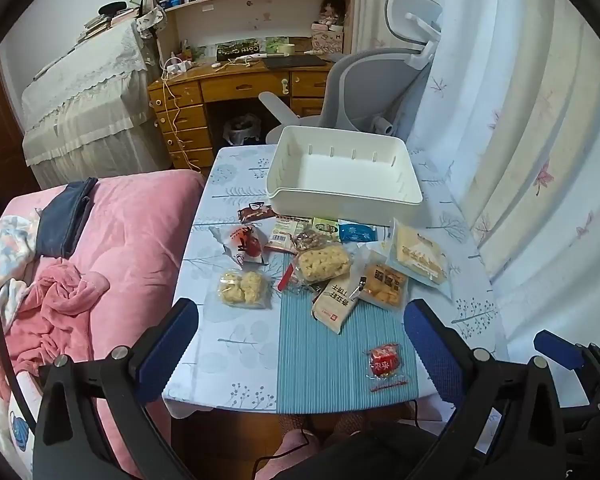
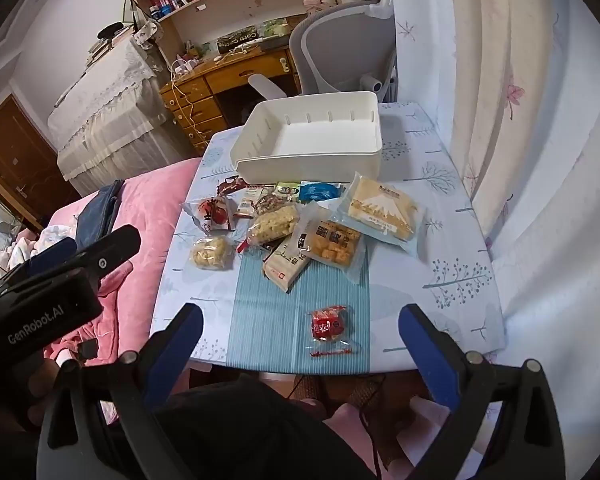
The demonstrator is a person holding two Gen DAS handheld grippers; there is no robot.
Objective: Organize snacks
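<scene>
Both grippers, left [image 1: 300,334] and right [image 2: 300,334], hang wide and empty at frame bottom, nothing yet binned; next likely the red snack [image 2: 327,326] to the bin [image 2: 312,160] above centre.

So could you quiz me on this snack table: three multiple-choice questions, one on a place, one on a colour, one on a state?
1. Where is the white bin?
A. far end of the table
B. on the bed
C. on the chair

2. What colour is the lone round snack nearest the camera?
A. green
B. red
C. purple

3. How is the bin?
A. full
B. lidded
C. empty

Answers: 1 A, it sits beyond the snack pile; 2 B, its wrapper is red; 3 C, only its bare white floor shows.
</scene>
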